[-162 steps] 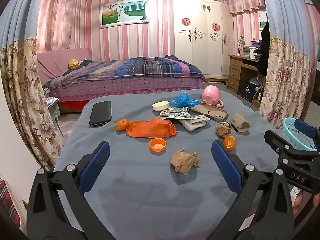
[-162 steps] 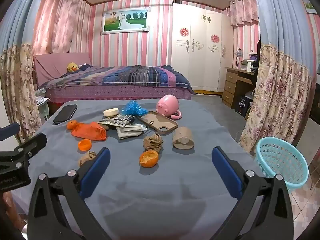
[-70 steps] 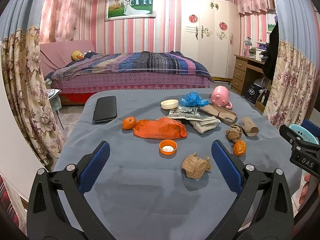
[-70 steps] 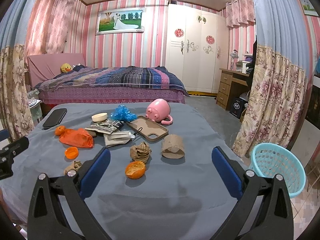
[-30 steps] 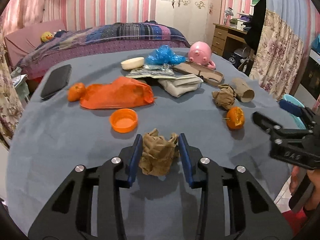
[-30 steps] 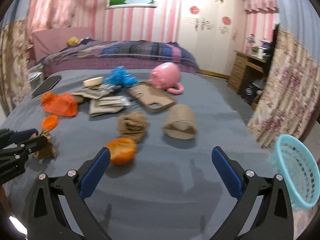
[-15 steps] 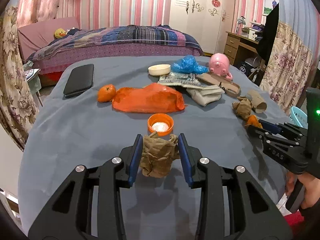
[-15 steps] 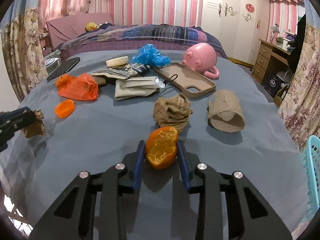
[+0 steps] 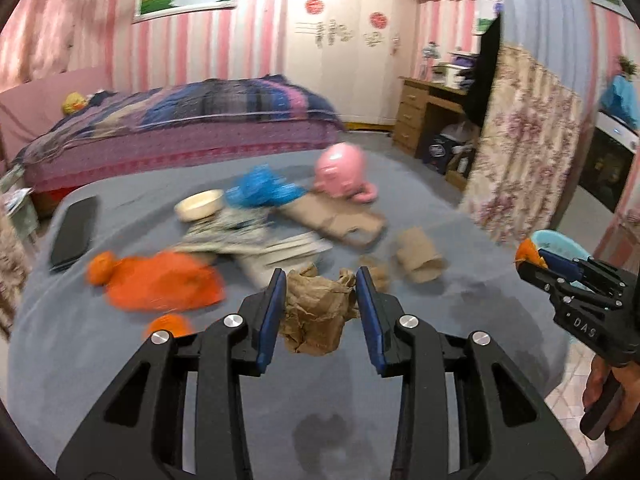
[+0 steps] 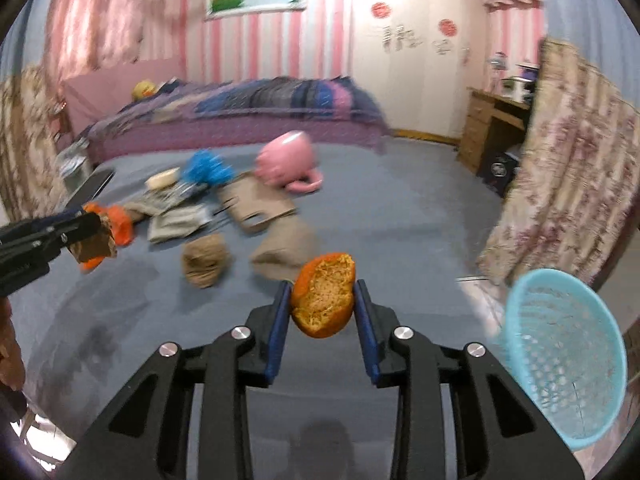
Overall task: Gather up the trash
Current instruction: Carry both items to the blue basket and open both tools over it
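The left gripper [image 9: 321, 300] is clamped on a crumpled brown paper ball [image 9: 318, 312]. The right gripper [image 10: 322, 308], its jaws just closed in, pinches a half orange peel [image 10: 324, 300]; the turquoise basket [image 10: 560, 360] sits at four o'clock.

Paper wad [image 9: 316, 312]: I see crumpled brown paper, pinched, lifted off the worktop.
Orange peel [image 10: 324, 295]: hollowed half, clamped upright, raised.
Basket [image 10: 560, 360]: turquoise mesh, tilted, lower right.

A crumpled, matt brown paper wad [image 9: 318, 314] is seen creased and rough. The orange peel [image 10: 324, 300] shows a pithy, fibrous inside. The table [image 10: 400, 216] is covered in matt grey cloth. The basket [image 10: 560, 360] is of perforated turquoise plastic.
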### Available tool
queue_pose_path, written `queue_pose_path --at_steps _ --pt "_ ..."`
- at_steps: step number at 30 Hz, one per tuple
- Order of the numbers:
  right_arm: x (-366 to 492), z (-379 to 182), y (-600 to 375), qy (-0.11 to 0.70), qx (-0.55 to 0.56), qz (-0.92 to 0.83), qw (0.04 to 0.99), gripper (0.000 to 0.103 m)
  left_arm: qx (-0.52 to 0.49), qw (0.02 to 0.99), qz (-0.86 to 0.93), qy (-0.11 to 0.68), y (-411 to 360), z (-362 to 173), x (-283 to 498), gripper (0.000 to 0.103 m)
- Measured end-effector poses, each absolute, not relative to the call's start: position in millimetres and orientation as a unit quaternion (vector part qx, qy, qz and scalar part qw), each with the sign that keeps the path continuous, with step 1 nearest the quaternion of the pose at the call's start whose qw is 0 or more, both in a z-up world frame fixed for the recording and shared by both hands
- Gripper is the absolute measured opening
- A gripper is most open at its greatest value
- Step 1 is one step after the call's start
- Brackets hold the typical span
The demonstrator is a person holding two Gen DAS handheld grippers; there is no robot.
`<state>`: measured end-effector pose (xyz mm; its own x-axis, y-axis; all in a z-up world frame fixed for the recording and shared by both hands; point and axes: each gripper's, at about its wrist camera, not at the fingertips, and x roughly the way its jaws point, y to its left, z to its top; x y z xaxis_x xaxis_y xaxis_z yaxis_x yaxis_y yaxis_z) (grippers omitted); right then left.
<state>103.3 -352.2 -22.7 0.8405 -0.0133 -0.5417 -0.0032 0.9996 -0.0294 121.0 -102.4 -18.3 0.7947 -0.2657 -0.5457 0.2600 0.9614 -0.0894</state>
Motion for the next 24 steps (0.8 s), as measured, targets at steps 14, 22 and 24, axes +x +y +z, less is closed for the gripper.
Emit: queue_pose_path --at_steps 14,22,24 --pt "54 -22 -536 0.256 0.022 -0.182 0.949 0.032 0.028 0.921 -0.270 0.280 -294 -13 136 0.035" --pt "38 -46 -587 0.266 0.042 -0.234 0.934 0.032 0.050 0.893 -0.344 0.285 -403 -26 131 0.035" --pt "37 -50 -595 0.268 0.044 -0.242 0.932 0.032 0.058 0.887 -0.356 0.290 -424 -32 133 0.035"
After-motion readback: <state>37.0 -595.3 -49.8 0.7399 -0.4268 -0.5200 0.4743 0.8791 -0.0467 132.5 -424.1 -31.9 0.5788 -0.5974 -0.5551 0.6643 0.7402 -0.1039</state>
